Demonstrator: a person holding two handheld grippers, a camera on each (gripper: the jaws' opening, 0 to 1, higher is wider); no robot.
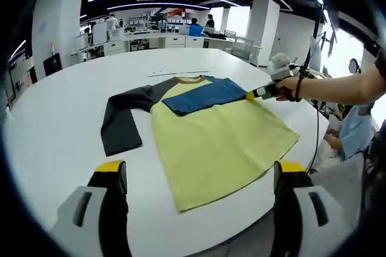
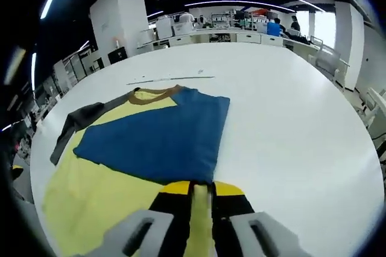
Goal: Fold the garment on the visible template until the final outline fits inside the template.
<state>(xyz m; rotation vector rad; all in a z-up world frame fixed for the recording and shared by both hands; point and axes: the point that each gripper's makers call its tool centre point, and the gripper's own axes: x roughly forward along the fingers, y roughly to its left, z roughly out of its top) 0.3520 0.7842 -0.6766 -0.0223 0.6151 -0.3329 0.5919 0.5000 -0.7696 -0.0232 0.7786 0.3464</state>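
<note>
A yellow shirt (image 1: 211, 139) lies flat on the round white table (image 1: 54, 130), with its brown collar (image 1: 190, 79) at the far side. Its dark grey sleeve (image 1: 123, 118) is spread out to the left. The blue sleeve (image 1: 202, 95) lies folded across the chest. My left gripper (image 1: 200, 169) hovers open over the near hem, its jaws wide apart. From the right, a hand holds my right gripper (image 1: 256, 94) at the shirt's side edge. In the right gripper view that gripper (image 2: 201, 192) is shut on yellow cloth just below the blue sleeve (image 2: 157, 136). The grey sleeve (image 2: 75, 121) lies far left.
A thin marked line (image 1: 180, 73) runs across the table beyond the collar. The table's near edge (image 1: 241, 230) curves close under the hem. A seated person in light blue (image 1: 353, 130) is at the right. Desks and people (image 1: 194, 28) stand far behind.
</note>
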